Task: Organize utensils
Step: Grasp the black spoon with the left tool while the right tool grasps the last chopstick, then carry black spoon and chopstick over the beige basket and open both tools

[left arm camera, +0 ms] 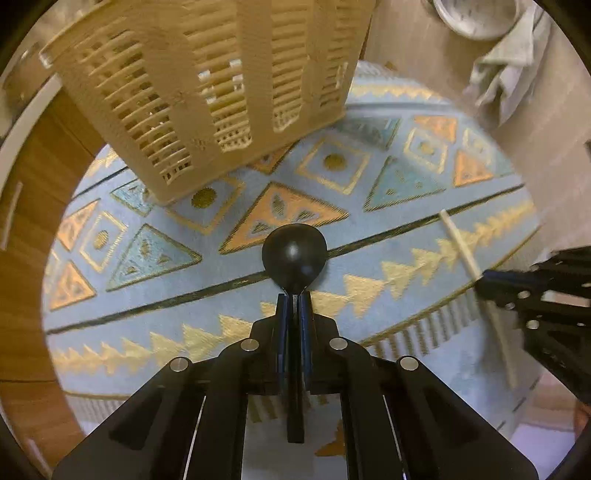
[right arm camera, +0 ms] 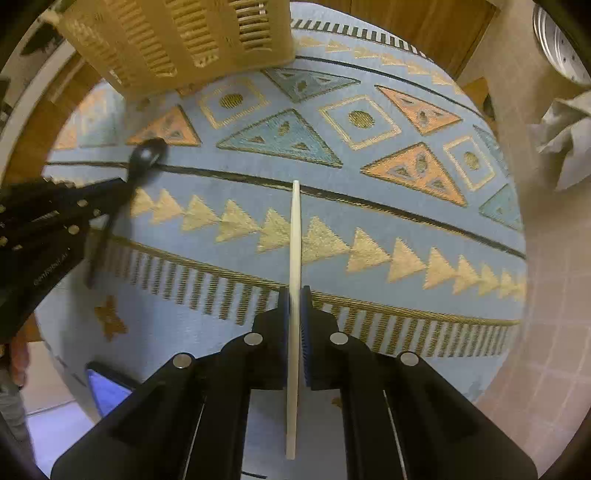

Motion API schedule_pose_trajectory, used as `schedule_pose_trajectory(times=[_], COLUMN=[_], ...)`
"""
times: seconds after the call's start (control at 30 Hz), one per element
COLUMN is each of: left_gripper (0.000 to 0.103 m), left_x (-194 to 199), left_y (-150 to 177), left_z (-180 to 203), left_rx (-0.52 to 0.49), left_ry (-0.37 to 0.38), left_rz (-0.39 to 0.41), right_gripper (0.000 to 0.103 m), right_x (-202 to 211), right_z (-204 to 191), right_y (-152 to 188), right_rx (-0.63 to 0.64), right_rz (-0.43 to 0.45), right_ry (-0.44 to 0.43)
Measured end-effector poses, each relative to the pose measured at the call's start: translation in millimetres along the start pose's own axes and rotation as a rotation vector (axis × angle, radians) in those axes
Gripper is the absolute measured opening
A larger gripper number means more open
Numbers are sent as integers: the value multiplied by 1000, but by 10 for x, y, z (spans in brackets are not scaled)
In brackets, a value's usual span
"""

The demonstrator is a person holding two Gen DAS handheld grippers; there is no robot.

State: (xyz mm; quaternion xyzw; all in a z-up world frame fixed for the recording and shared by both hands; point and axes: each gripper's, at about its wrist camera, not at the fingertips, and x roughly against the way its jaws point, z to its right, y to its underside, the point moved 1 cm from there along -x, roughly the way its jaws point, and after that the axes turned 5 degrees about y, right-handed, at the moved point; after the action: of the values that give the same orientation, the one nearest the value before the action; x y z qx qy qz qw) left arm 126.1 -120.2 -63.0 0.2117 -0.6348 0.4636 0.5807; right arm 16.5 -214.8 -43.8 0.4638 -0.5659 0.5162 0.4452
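My left gripper (left arm camera: 294, 295) is shut on a black spoon (left arm camera: 294, 254), bowl pointing forward, held above the patterned blue cloth; it also shows in the right wrist view (right arm camera: 127, 181) with the black spoon (right arm camera: 147, 155). My right gripper (right arm camera: 294, 291) is shut on a cream chopstick (right arm camera: 295, 229) that points forward; it shows in the left wrist view (left arm camera: 484, 278) with the cream chopstick (left arm camera: 458, 243). A beige slotted utensil basket (left arm camera: 207, 85) stands at the far side of the table, also in the right wrist view (right arm camera: 173, 40).
The round table is covered by a blue cloth with gold triangles (left arm camera: 369, 288). A crumpled grey cloth (left arm camera: 509, 81) and a white bowl (left arm camera: 476, 18) lie on the floor at right. Wooden cabinet fronts (left arm camera: 33, 192) stand at left.
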Motion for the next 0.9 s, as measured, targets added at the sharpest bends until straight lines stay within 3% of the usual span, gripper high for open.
schedule_pose_trajectory(times=[0.17,0.43,0.63,0.9], left_gripper=[4,5,5,5], left_x=[362,1116,1742,2396], left_y=[120,295,231,10], left_z=[-84,-133,-26,-19], left_rx=[48,59,13,-23], left_ry=[113,181,191,139], left_rz=[189,454,675,976], right_gripper=[5,5,5,5], right_x=[279,832,1312,1885], right_z=[70,411,376,162], right_y=[72,34,-103,-387], right_rx=[-11,-61,-32,11], right_rz=[148,392,545,780], right_ry=[-44,-204,-265,-259])
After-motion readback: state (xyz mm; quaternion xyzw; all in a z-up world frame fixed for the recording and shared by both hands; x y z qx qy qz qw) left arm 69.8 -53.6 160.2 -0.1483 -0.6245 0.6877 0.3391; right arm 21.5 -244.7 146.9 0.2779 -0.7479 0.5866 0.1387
